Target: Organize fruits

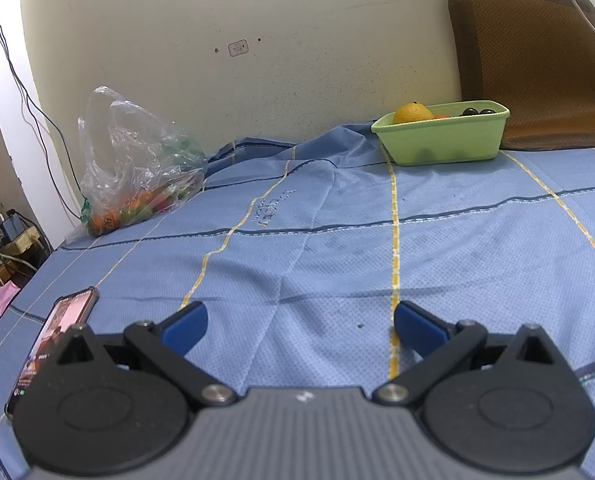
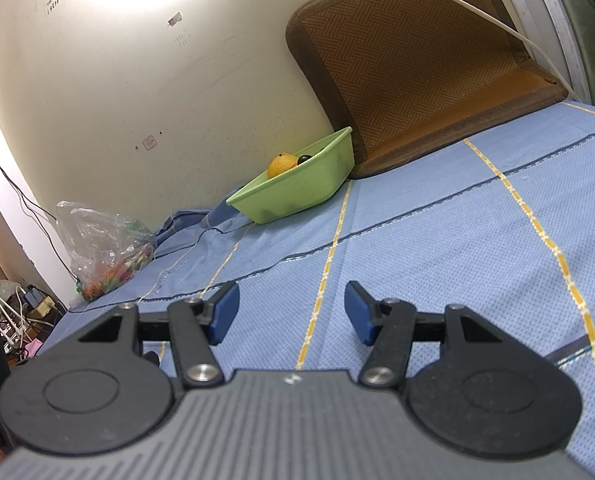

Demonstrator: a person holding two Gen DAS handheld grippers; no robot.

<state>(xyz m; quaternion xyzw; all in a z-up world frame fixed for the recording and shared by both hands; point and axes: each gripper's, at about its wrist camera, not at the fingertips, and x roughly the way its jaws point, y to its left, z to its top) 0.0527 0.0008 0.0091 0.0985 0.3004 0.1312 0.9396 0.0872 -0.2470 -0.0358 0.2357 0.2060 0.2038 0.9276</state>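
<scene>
- A bed covered with a blue checked sheet (image 1: 337, 240) is shown from two tools held low over its near edge.
- The left tool (image 1: 299, 322) is seen with its blue pads spread wide and nothing between them; the right tool (image 2: 291, 312) is likewise spread apart and empty.
- One clear plastic bag of fruit (image 1: 133, 168) is slumped at the far left corner of the bed, against the wall. Orange, red and green pieces are made out through the plastic; their number cannot be told.
- One light green tub (image 1: 443, 134) is set at the far edge, toward the right, just beside a brown woven mat (image 1: 533, 64) propped against the wall.
- In the tub, one orange (image 1: 412, 113) is counted, with two dark round fruits (image 1: 477, 111) and a small orange-red piece beside it.
- The bag lies ahead and to the left of both tools, well apart from each; the left tool is judged the nearer.
- One phone (image 1: 63, 328) lies at the near left edge, just beside the left tool.
</scene>
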